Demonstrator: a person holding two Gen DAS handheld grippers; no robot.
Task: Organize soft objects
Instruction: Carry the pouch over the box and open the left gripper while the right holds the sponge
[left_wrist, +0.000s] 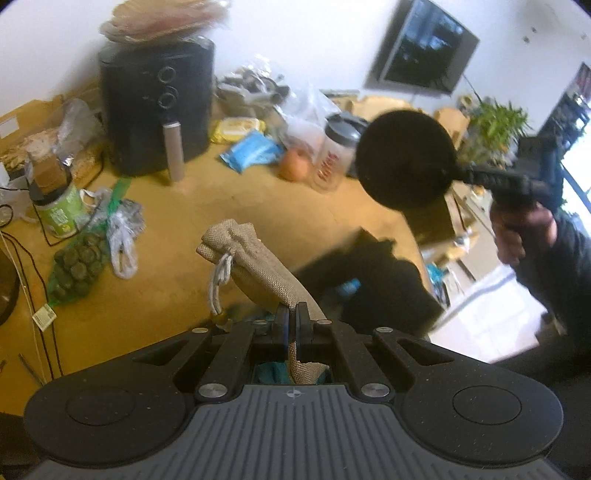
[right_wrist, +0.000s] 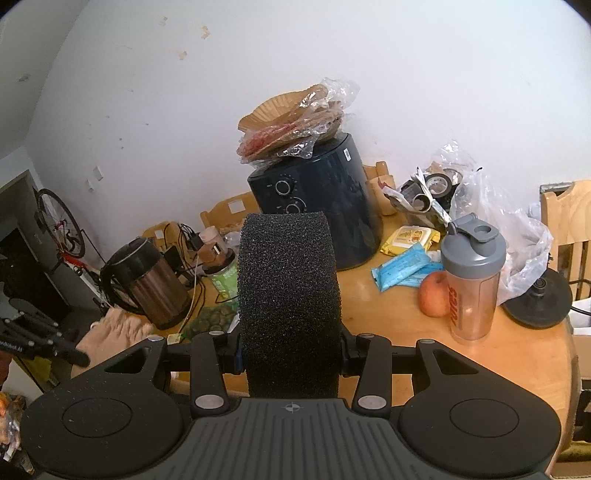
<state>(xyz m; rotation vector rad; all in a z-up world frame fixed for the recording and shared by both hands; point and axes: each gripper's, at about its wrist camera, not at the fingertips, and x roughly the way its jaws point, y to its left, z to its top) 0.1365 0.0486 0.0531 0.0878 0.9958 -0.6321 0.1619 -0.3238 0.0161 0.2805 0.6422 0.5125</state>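
Note:
My left gripper (left_wrist: 291, 321) is shut on the lower end of a beige burlap drawstring pouch (left_wrist: 251, 262), which sticks up above the wooden table (left_wrist: 229, 192). A black fabric heap (left_wrist: 384, 280) lies on the table just right of the pouch. In the right wrist view, my right gripper (right_wrist: 290, 350) is shut on a thick black foam sponge (right_wrist: 290, 288) that fills the space between its pads. From the left wrist view the same sponge shows as a round black disc (left_wrist: 404, 158) held by the right gripper (left_wrist: 458, 171) in a person's hand (left_wrist: 517, 236), off the table's right edge.
A dark air fryer (right_wrist: 317, 206) topped with paper liners stands at the back. A kettle (right_wrist: 144, 280), a green tub (left_wrist: 61, 214), a net of green items (left_wrist: 79, 266), a shaker bottle (right_wrist: 472, 280), an apple (right_wrist: 434, 293), blue packets (right_wrist: 402, 269) and plastic bags (right_wrist: 517, 236) crowd the table.

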